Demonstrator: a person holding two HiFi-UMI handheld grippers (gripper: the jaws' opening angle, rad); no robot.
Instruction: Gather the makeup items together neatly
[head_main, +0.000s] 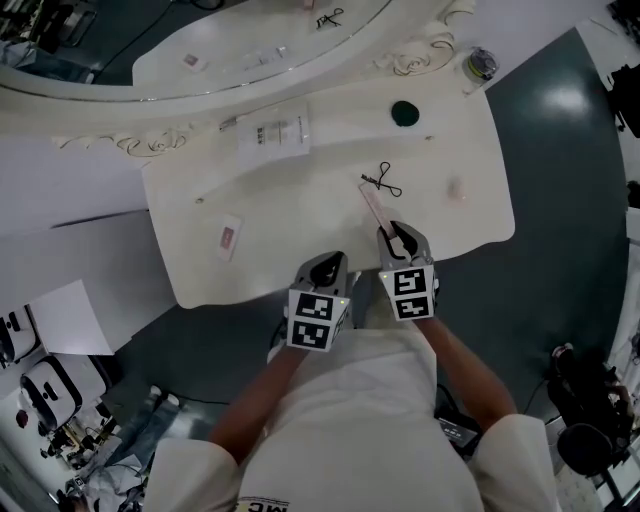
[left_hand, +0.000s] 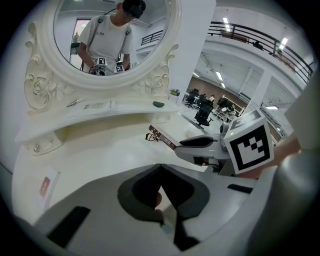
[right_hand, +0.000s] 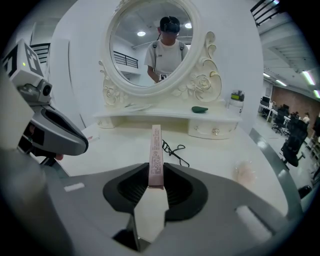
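**Pink box being held over the vanity's front edge**

Pink and slim, a long box (right_hand: 156, 150) is being clamped at its near end between the jaws of the right gripper (right_hand: 155, 172). Its far end is being pointed toward the oval mirror (right_hand: 150, 50). The left gripper (left_hand: 161, 175) is being held just beside it, with its jaws pressed together and nothing between them. That closure is being shown only in the left gripper view.

Just past the box's tip, a black eyelash curler (right_hand: 173, 150) is lying on the white table (head_main: 300, 215). To the right, a pale translucent item (right_hand: 245, 171) is being shown in the right gripper view and the head view. In the left gripper view it is being hidden behind the right gripper. A dark green item (head_main: 404, 112) is resting on the raised shelf. A pink-printed sachet (head_main: 228, 238), well apart at the table's left front, is being shown most clearly from the head view.
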